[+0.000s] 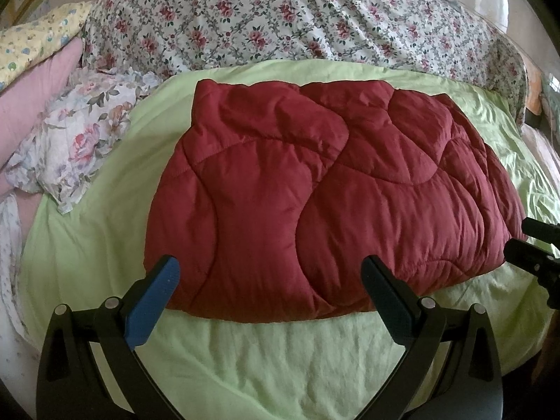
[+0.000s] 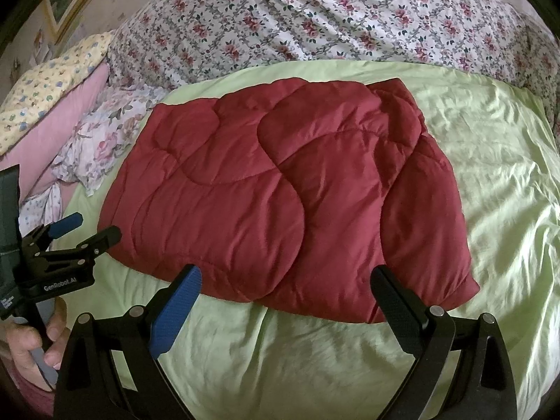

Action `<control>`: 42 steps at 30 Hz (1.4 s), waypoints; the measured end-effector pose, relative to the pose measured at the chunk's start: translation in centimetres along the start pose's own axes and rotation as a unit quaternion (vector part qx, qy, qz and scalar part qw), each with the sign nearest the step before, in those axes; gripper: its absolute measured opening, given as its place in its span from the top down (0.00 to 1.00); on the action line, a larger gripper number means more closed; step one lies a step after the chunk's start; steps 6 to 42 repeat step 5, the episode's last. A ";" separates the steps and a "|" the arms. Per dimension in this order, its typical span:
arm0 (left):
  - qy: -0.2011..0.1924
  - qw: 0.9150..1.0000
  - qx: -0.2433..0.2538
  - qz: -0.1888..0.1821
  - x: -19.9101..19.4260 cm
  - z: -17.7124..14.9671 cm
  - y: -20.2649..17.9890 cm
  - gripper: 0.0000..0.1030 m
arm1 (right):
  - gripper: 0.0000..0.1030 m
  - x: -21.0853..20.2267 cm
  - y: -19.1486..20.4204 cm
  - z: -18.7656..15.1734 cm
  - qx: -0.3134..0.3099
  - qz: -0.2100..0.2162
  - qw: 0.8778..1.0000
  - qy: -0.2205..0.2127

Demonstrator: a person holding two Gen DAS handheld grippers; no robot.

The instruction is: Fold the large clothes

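Resting: the dark red quilted garment (image 1: 315,189) lies folded into a thick rectangular bundle on the light green sheet (image 1: 280,357), flat and unheld, probably so its near hem can be taken from this side.
Left gripper: the left gripper (image 1: 269,273) has its jaws spread wide and holds nothing; its blue pad (image 1: 154,304) and black pad (image 1: 388,301) bracket the bundle's near edge, with the left front corner just beyond the blue pad.
Right gripper: the right gripper (image 2: 285,283) is likewise wide apart and empty, poised over the near hem; the bundle's right front corner sits just past its black pad (image 2: 399,311).
Spacing: both tools sit side by side along the same near edge, likely readying a two-corner pick for another fold away from the holder.
Layers: the bundle's right side shows stacked edges slightly offset, so a shallow pinch might catch only the top layer.
Surroundings: a floral duvet (image 1: 297,17) is heaped beyond the garment, and a floral pillow (image 1: 77,133) lies to the far left, well apart from both tools.
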State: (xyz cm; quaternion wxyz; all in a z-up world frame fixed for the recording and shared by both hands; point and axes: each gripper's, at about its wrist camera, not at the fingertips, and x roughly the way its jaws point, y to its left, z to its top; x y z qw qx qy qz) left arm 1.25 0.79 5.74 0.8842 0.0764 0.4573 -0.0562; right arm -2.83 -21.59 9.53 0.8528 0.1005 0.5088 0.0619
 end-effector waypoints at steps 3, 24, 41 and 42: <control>0.004 1.000 -0.004 -0.002 0.3 -0.1 0.1 0.00 | 0.05 0.1 -0.1 0.1 0.002 -0.002 1.000 -0.001; 0.006 1.000 -0.008 -0.008 0.5 0.0 0.1 0.00 | 0.05 0.2 -0.2 0.1 0.006 0.000 1.000 -0.002; 0.006 1.000 -0.008 -0.008 0.5 0.0 0.1 0.00 | 0.05 0.2 -0.2 0.1 0.006 0.000 1.000 -0.002; 0.006 1.000 -0.008 -0.008 0.5 0.0 0.1 0.00 | 0.05 0.2 -0.2 0.1 0.006 0.000 1.000 -0.002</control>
